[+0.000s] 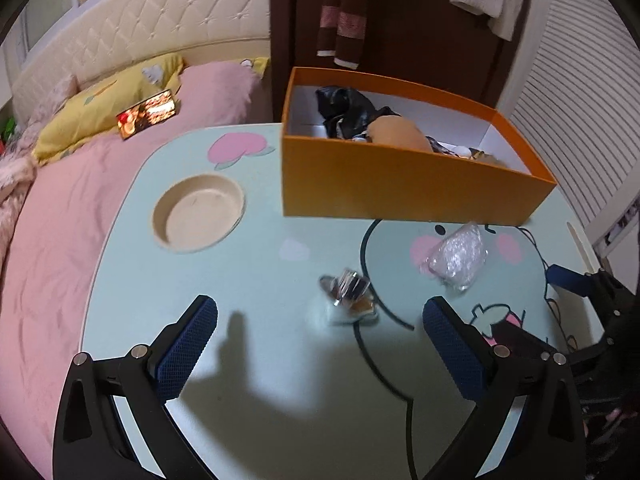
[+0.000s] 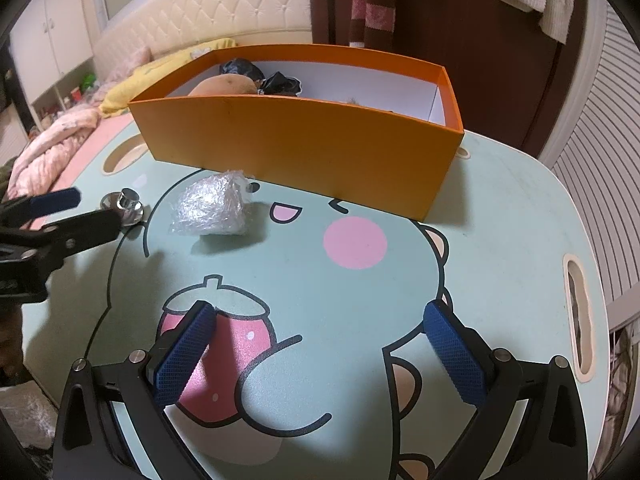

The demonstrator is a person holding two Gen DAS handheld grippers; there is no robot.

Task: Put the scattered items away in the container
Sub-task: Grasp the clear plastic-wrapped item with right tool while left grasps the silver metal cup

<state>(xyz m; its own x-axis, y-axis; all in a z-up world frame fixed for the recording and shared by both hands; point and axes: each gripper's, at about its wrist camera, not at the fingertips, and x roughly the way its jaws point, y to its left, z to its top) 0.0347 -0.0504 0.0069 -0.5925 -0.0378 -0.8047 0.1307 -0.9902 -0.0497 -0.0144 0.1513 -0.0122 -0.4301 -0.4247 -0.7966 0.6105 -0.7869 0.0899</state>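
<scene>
An orange box stands at the far side of the cartoon-printed table; it holds a black bag and a brown rounded item. A small shiny metal piece lies on the table just ahead of my open, empty left gripper. A crumpled clear plastic wrap lies to its right, in front of the box. In the right wrist view the box, the wrap and the metal piece show. My right gripper is open and empty over the table.
A round cup recess sits in the table's left part, a slot at its right edge. A pink bed with a lit phone lies left. Clothes hang on a dark door behind the box.
</scene>
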